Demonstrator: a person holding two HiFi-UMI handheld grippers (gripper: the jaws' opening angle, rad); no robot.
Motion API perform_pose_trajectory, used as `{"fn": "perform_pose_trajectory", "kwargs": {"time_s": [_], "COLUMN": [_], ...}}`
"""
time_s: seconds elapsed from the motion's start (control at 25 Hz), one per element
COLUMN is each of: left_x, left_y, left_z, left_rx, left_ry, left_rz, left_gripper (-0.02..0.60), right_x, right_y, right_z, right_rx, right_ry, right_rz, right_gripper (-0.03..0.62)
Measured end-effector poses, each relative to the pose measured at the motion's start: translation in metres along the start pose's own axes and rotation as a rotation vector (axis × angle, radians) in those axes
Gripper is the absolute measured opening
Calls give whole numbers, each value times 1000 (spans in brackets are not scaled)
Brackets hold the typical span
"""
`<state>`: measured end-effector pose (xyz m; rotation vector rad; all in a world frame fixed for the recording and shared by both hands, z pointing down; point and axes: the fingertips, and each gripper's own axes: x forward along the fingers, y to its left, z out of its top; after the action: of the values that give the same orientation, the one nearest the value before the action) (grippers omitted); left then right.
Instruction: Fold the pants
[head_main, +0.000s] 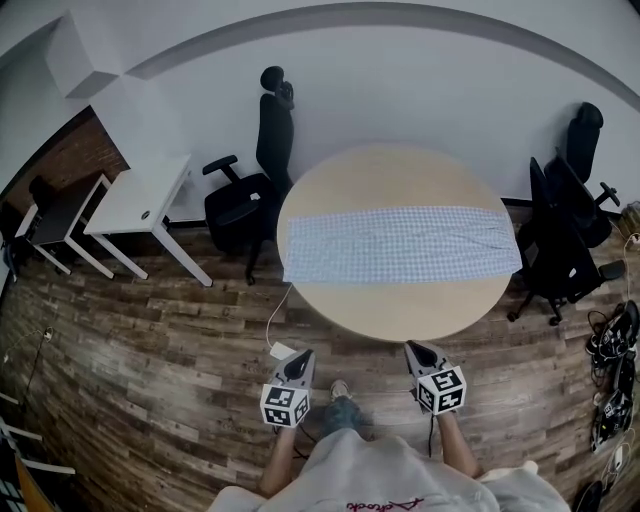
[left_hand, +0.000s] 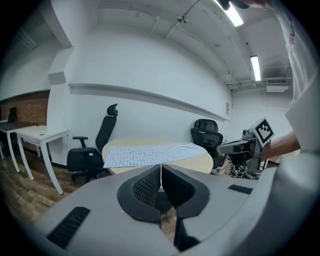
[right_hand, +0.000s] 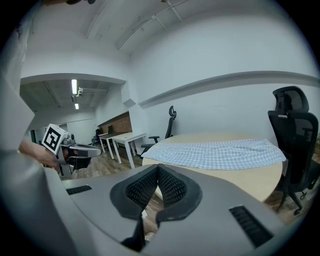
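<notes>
Short of the round worktop (head_main: 390, 312), the left tongs (head_main: 299, 359) & right tongs (head_main: 413, 350) are hovering side by side over the wood floor (head_main: 150, 340). Both are closed, w/ nothing between the pads. Each is pointing fwd at the worktop, tips tilting slightly down, w/ the forearms reaching out from the body. Neither is touching the pants (head_main: 400, 243), which are lying flat, spread lengthwise across the worktop's middle. A black chair (head_main: 255, 190) is standing at its far-left side, a second chair (head_main: 565, 220) at its right & a white desk (head_main: 135, 200) further left.
</notes>
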<state>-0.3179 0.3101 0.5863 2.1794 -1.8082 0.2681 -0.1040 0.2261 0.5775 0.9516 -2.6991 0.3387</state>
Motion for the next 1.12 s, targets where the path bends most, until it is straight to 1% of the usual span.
{"fn": "perform_pose_trajectory", "kwargs": {"time_s": [0.24, 0.4, 0.56, 0.8, 0.96, 1.12], "left_x": [57, 89, 116, 149, 161, 169], "left_y": [57, 95, 136, 182, 197, 191], "left_z": [41, 59, 64, 72, 76, 75], "left_rx": [10, 16, 2, -15, -14, -10], "left_ry": [-6, -6, 6, 9, 13, 24], "left_rz": [-28, -37, -40, -57, -83, -118], "left_gripper": [35, 35, 35, 35, 35, 35], "right_x": [68, 115, 161, 212, 226, 226], "right_y": [-23, -35, -40, -47, -44, -44], "right_z": [43, 66, 78, 89, 96, 91], "right_rx": [-8, -17, -18, -25, -34, -28], "right_ry": [1, 4, 18, 44, 56, 71], "right_rz": [-21, -28, -34, -50, -61, -68], "right_gripper": [29, 29, 29, 29, 29, 29]}}
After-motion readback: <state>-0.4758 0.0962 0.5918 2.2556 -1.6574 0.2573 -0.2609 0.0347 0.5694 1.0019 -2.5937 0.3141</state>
